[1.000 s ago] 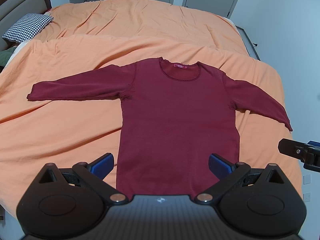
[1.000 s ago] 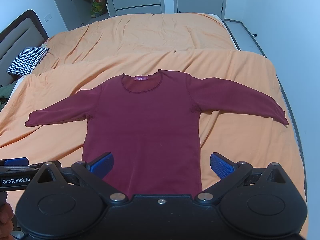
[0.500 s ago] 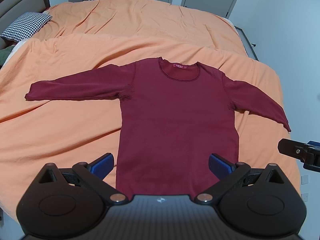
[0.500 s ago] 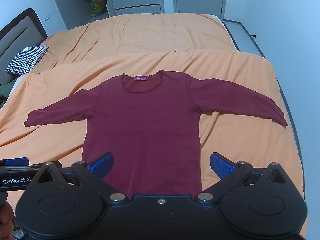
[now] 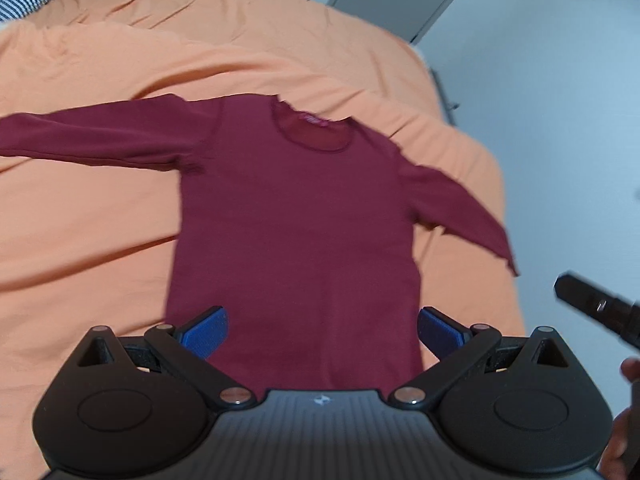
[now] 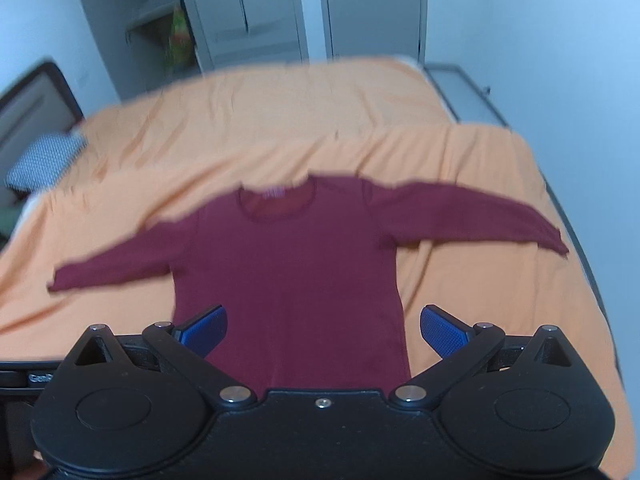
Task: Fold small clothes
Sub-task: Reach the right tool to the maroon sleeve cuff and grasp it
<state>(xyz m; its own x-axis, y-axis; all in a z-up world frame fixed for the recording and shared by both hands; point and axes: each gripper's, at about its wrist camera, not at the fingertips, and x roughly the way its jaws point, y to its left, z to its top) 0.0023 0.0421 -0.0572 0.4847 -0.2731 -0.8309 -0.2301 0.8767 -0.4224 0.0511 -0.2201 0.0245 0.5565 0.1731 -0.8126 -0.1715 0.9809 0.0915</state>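
Note:
A dark red long-sleeved shirt lies flat on the orange bedspread, collar away from me, both sleeves spread out. My left gripper hovers open above the shirt's bottom hem, nothing between its blue pads. In the right wrist view the same shirt fills the middle, and my right gripper is open over the hem as well, holding nothing. The right gripper's black body shows at the right edge of the left wrist view, with a hand below it.
A checked pillow and dark headboard stand at the bed's far left. Grey wardrobes and a door line the far wall. The bed's right edge drops to a white wall.
Both views are now blurred by motion. The left view has tipped down and closer to the shirt; the right view has tilted up, showing more of the far wall. Both grippers stay open.

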